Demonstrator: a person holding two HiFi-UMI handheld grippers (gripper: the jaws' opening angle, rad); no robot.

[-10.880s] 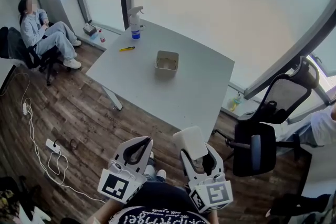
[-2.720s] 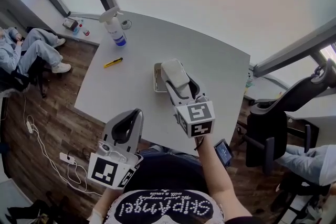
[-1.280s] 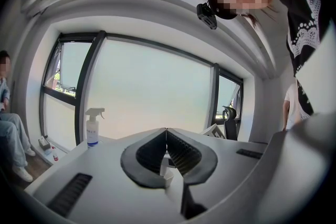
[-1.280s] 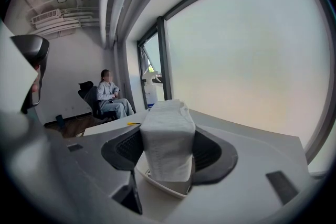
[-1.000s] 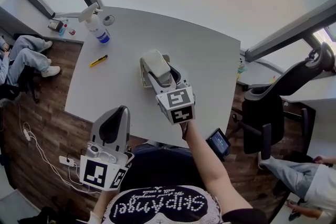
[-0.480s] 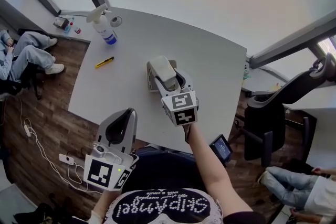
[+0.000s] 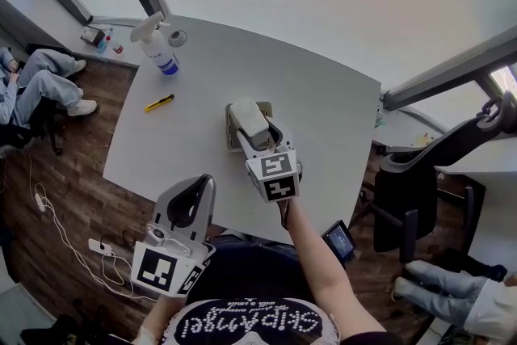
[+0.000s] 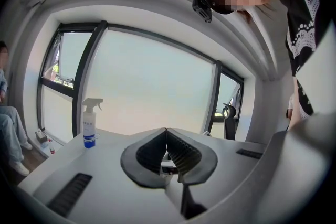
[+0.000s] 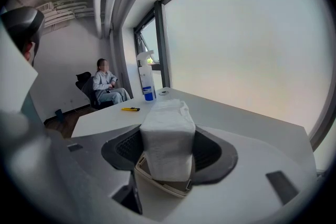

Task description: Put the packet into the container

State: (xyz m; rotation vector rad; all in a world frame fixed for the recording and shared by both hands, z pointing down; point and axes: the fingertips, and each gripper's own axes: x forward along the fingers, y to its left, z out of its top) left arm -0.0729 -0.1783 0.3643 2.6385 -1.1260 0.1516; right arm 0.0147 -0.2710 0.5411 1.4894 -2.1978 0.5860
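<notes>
A white soft packet (image 7: 249, 119) (image 9: 167, 136) sits clamped between the jaws of my right gripper (image 7: 257, 131) (image 9: 168, 150). The packet hangs directly over the small beige square container (image 7: 233, 124) (image 9: 157, 179) on the grey table (image 7: 323, 109); whether it touches the container I cannot tell. Most of the container is hidden under the packet and gripper. My left gripper (image 7: 191, 204) (image 8: 166, 145) hangs shut and empty below the table's near edge, away from both.
A spray bottle with a blue label (image 7: 153, 46) (image 9: 146, 78) and a small round cap (image 7: 177, 37) stand at the table's far left corner. A yellow pen-like cutter (image 7: 159, 103) (image 9: 130, 109) lies left of the container. Office chair (image 7: 420, 182) at right; seated person (image 7: 32, 85) at left.
Over the last ten seconds my right gripper carried the packet from near my body out over the table to the container. In the last second it settled lower over it. The left gripper stayed back.
</notes>
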